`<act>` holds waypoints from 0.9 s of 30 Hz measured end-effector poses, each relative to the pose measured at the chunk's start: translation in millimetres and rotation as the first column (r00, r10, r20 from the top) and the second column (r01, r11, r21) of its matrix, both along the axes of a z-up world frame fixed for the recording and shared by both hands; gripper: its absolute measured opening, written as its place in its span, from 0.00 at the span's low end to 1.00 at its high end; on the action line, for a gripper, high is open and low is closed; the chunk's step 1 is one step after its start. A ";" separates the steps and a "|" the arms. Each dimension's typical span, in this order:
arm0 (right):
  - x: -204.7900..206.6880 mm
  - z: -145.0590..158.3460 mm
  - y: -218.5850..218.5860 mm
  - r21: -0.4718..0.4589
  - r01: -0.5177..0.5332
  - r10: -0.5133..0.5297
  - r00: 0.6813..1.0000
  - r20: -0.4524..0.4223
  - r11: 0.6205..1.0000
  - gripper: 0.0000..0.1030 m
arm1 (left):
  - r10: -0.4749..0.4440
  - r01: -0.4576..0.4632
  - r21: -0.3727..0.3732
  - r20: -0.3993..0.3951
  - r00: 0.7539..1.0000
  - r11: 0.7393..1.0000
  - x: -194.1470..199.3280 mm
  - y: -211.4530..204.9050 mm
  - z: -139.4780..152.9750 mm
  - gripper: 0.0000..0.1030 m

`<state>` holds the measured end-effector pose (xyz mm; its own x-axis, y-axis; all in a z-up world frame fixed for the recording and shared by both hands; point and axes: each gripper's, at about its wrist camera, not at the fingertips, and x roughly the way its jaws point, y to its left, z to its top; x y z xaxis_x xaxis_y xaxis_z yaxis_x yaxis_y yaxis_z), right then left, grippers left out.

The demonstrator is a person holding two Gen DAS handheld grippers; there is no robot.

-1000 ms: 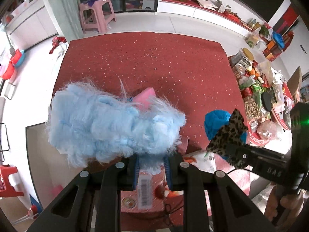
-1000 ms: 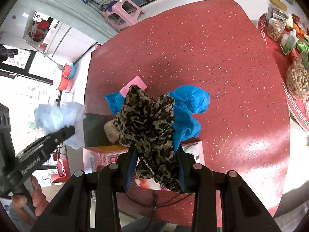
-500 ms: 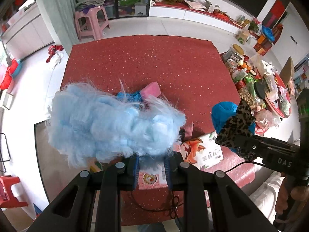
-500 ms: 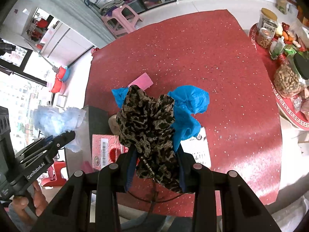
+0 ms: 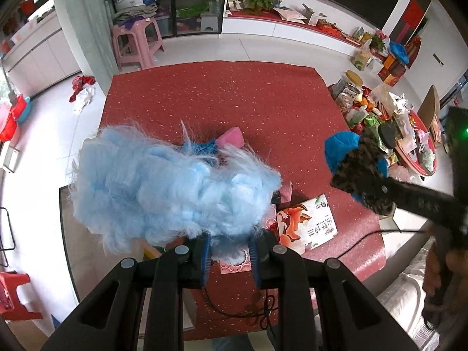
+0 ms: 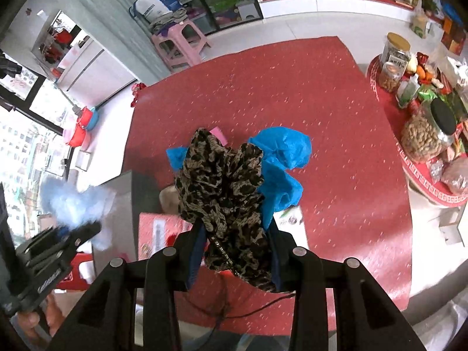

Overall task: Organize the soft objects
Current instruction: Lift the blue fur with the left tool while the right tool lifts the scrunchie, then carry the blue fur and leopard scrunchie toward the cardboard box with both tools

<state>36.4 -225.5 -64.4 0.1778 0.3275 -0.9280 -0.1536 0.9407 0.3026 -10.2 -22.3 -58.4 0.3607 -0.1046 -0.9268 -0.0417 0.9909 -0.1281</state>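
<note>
A shaggy pale-blue fluffy bundle [image 5: 169, 187] is pinched between the left gripper [image 5: 229, 259] fingers, held above the red speckled desk [image 5: 234, 111]. The right gripper [image 6: 234, 251] fingers clamp a crumpled leopard-print cloth [image 6: 222, 187] with a crinkly blue plastic bag [image 6: 280, 158] behind it. Only the left view shows the glossy fox-print packet [image 5: 307, 223] flat on the desk; a pink sponge [image 5: 232, 140] lies farther back.
</note>
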 end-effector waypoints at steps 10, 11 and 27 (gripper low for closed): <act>38.6 -46.0 -14.9 -0.087 -0.003 -0.002 0.999 -0.053 0.996 0.75 | 0.013 -0.013 0.005 -0.028 1.000 1.000 8.3 -6.6 -6.9 0.23; 43.2 -54.3 -17.1 -0.089 -0.004 -0.002 0.998 -0.067 0.996 0.75 | 0.015 -0.015 0.005 -0.031 0.999 1.000 9.6 -7.4 -7.5 0.23; 120.9 -154.6 -23.8 -0.059 0.012 -0.026 0.972 -0.235 0.998 0.75 | 0.100 -0.097 0.038 -0.092 0.991 0.995 36.2 -18.5 -22.2 0.23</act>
<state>157.2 -249.2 -219.0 -0.0418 0.2717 -0.9615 -0.0662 0.9594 0.2740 26.0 -40.8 -80.6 0.2789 -0.0413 -0.9594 -0.1493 0.9851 -0.0858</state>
